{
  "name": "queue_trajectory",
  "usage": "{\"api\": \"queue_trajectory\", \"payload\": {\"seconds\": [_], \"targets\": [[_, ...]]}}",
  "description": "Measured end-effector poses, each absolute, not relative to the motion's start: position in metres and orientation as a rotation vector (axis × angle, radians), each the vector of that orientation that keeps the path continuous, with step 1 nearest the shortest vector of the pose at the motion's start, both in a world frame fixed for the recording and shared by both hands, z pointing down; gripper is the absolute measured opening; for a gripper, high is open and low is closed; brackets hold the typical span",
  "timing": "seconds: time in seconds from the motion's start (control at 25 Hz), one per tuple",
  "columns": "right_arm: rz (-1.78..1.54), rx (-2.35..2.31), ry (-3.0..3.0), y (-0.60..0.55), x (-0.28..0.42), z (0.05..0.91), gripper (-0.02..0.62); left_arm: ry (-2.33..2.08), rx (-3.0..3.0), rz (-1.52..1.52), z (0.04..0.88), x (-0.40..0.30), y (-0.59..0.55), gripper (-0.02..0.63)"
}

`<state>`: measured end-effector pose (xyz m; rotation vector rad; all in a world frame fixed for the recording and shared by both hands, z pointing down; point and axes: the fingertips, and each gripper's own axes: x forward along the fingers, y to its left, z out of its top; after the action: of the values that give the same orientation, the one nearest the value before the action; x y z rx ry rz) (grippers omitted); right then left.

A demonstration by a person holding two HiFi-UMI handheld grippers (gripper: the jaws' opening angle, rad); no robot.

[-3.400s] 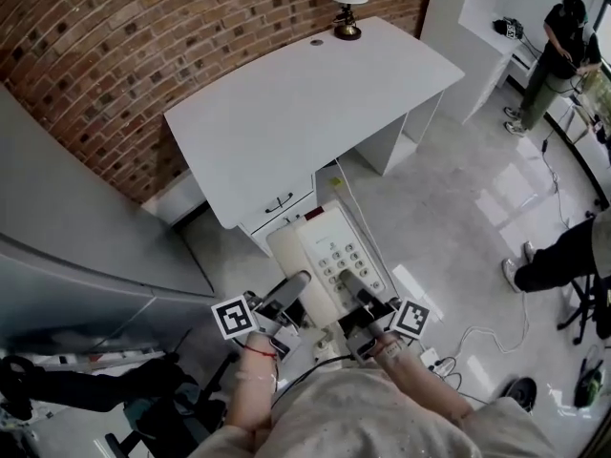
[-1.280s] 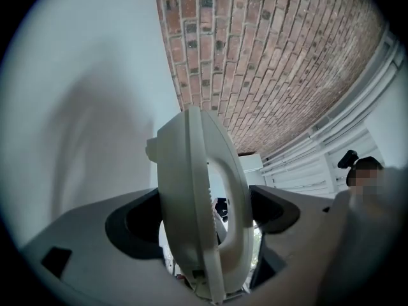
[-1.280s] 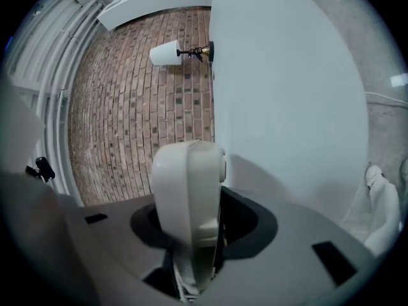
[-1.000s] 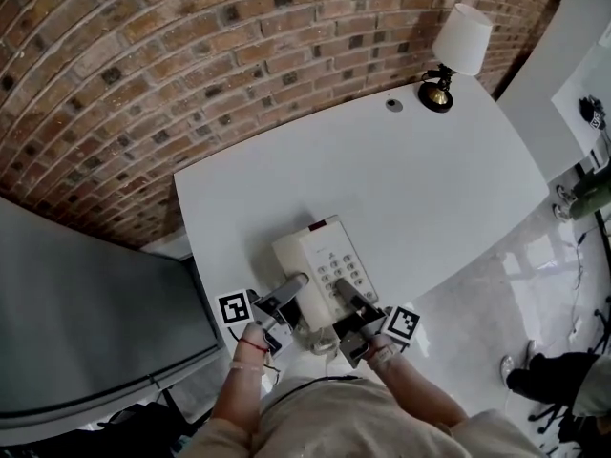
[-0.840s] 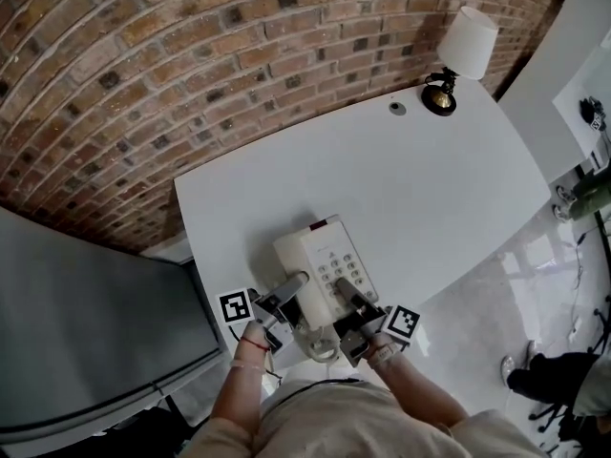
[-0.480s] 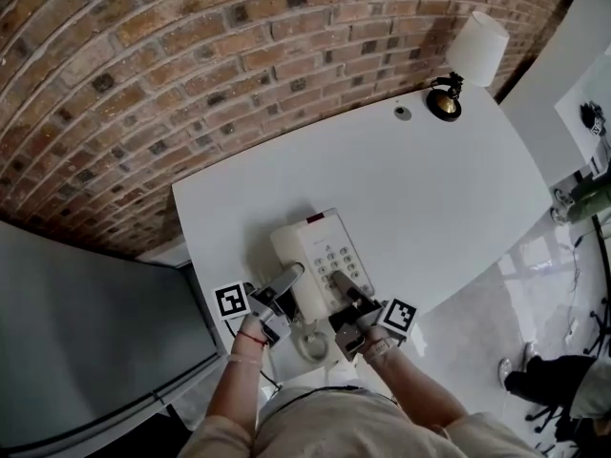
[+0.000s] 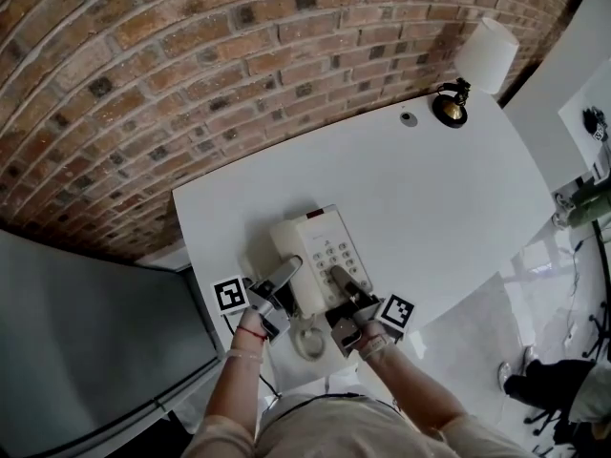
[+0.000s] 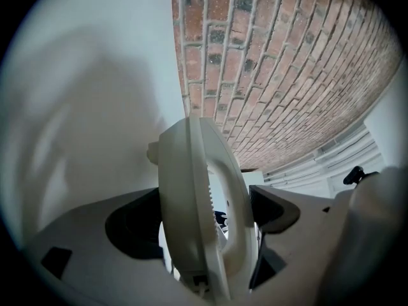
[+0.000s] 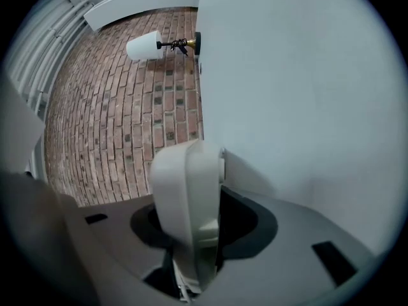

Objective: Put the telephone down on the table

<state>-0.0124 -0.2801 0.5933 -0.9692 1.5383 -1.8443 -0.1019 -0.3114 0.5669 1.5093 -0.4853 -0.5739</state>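
Both bare forearms reach forward from the bottom of the head view, the left forearm (image 7: 234, 389) nearly straight and the right forearm (image 7: 412, 401) angled inward. The left hand (image 7: 250, 330) and the right hand (image 7: 370, 344) each grip a tool, with the marker cubes turned outward. The left gripper (image 7: 284, 271) and the right gripper (image 7: 342, 281) point ahead, near each other and side by side. Each has its jaws closed on an edge of the phone (image 7: 315, 251), the left gripper on its left side and the right gripper on its right.

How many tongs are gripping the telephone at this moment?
2. The left tongs grip the telephone on its left side, the right tongs on its right side, both at its near end.
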Motion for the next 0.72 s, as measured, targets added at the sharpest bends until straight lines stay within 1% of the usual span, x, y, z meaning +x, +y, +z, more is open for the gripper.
{"api": "queue_trajectory", "payload": {"seconds": [0.72], "targets": [[-1.883, -0.888, 1.653, -0.287, -0.021, 0.58, 0.184, -0.491, 1.378, -0.664, 0.57, -0.112, -0.327, 0.411]]}}
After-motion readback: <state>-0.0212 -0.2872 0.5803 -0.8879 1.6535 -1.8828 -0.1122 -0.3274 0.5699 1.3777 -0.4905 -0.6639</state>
